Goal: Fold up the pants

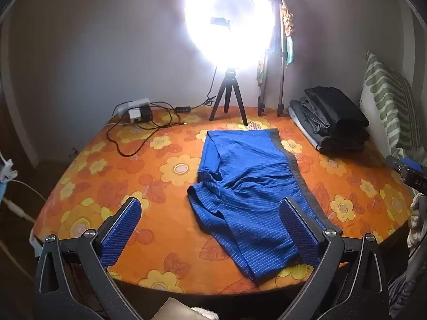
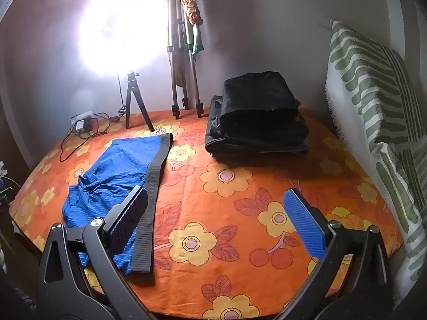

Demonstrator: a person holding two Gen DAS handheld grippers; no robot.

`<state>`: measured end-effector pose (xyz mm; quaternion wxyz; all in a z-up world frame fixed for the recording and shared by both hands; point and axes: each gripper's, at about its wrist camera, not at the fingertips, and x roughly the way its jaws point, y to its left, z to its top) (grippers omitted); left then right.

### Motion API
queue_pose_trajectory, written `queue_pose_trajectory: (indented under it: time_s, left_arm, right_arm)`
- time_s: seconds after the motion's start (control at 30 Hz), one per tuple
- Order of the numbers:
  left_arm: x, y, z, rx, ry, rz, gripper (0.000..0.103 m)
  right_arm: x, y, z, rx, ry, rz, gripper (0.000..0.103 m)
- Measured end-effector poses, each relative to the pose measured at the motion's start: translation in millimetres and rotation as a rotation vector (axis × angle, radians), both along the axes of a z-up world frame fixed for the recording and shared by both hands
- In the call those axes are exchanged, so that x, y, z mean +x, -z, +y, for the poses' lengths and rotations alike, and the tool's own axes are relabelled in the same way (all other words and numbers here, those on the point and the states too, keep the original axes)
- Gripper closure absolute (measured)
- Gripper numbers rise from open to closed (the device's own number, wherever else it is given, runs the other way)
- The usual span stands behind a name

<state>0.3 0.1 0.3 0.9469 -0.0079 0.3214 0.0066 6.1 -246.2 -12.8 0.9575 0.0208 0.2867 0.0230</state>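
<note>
Blue striped shorts (image 1: 240,186) with a dark grey waistband (image 1: 296,170) lie spread and rumpled on the orange flowered bed cover (image 1: 106,176). My left gripper (image 1: 210,208) hovers open above the near leg end, with nothing between its blue pads. In the right wrist view the same shorts (image 2: 117,170) lie at the left, waistband (image 2: 152,200) running toward me. My right gripper (image 2: 216,200) stands wide open over bare cover to the right of the waistband, holding nothing. The right gripper's tip (image 1: 405,168) shows at the right edge of the left wrist view.
A stack of folded dark garments (image 2: 256,122) sits at the back right. A bright ring light on a small tripod (image 1: 228,101), a tall folded tripod (image 2: 184,80), and a power strip with cables (image 1: 138,112) line the back wall. A green patterned cushion (image 2: 373,106) leans on the right.
</note>
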Motion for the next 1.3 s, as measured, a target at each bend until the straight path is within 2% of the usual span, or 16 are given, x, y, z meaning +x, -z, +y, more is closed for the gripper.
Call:
queue_pose_trajectory:
  time_s: [0.07,0.1,0.2,1.3]
  left_arm:
    - [1,-1,1,0.007,-0.004,-0.010,0.000]
    - [2,-3,-4,0.035,-0.003,-0.015,0.000]
    - [-2,-7,-8,0.032,-0.004,-0.052,0.000]
    - [-2,-16,-8,0.024,-0.004,-0.081,0.000]
  right_arm:
    - [0,0,-1,0.000,-0.002,0.001,0.000]
    - [0,0,0,-0.013,-0.001,-0.002,0.000]
    - [0,-1,-1,-0.014,0.004,-0.007,0.000]
    - [-2,-6,-3,-0.002,0.008,-0.011,0.000]
